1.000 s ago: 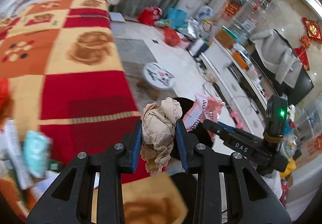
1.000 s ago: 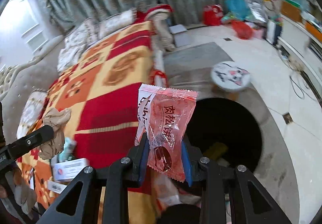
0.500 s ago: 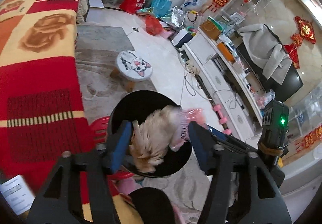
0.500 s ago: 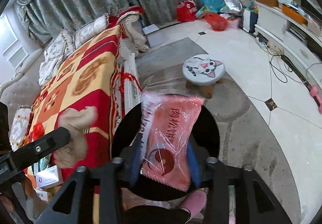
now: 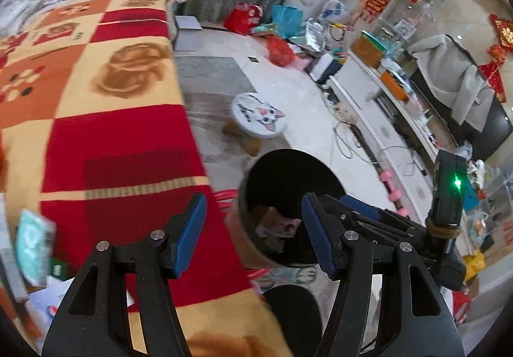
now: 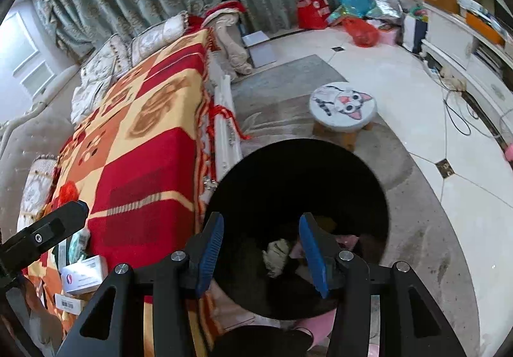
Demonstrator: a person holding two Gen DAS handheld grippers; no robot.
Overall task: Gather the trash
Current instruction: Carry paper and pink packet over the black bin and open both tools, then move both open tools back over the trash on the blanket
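Left gripper [image 5: 253,235]: jaws spread, empty. Right gripper [image 6: 261,251]: jaws spread, empty, above black bin [image 6: 378,183]. Crumpled paper [image 6: 277,256] and pink wrapper [image 5: 288,225]: inside bin. Remaining litter: small boxes [image 6: 84,273] on blanket [image 6: 154,139]. Risk: knocking the bin over when swinging back.

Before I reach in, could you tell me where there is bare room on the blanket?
The red and yellow squares of the blanket beside the bin are bare. The near corner is crowded with small boxes and a teal packet.
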